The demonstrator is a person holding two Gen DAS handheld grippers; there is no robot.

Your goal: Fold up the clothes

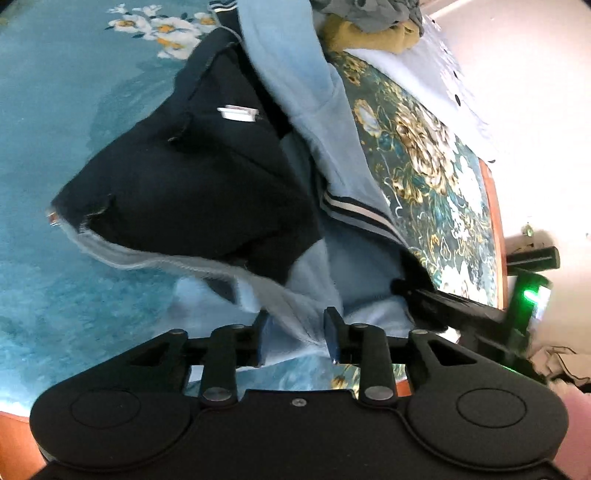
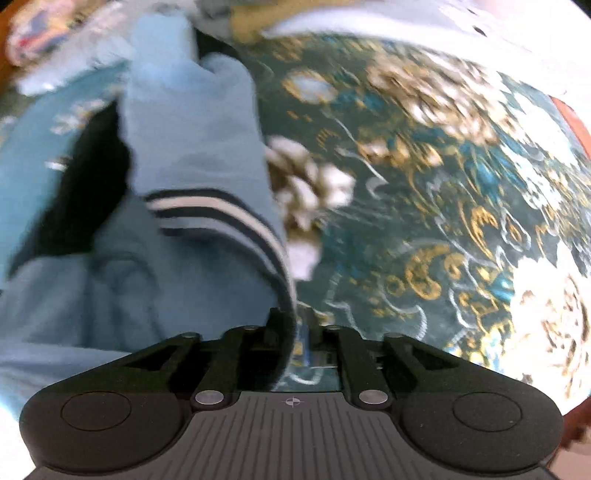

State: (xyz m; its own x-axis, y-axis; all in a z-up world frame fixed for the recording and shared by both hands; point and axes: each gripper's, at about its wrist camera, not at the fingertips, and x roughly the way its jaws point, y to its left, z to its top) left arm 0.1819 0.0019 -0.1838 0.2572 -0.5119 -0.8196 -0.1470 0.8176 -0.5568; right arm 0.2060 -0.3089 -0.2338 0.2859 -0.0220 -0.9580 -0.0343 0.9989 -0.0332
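Observation:
A light-blue and navy jacket (image 1: 207, 192) with a striped hem band lies bunched on the floral blanket (image 1: 55, 147). In the left wrist view its navy lining faces up, with a white label (image 1: 238, 112) on it. My left gripper (image 1: 297, 332) is shut on a fold of the jacket's light-blue edge. The other gripper reaches in from the right as a black arm (image 1: 454, 306). In the right wrist view, which is blurred, my right gripper (image 2: 293, 332) is shut on the jacket's striped hem (image 2: 221, 218), and a light-blue sleeve (image 2: 192, 110) runs away from it.
Further clothes are piled at the back: a mustard garment (image 1: 373, 35), a grey one (image 1: 369, 9) and a white cloth with dark dots (image 1: 443, 74). The dark teal gold-flowered cloth (image 2: 443, 221) covers the right side. The orange wooden edge (image 1: 493, 229) borders it.

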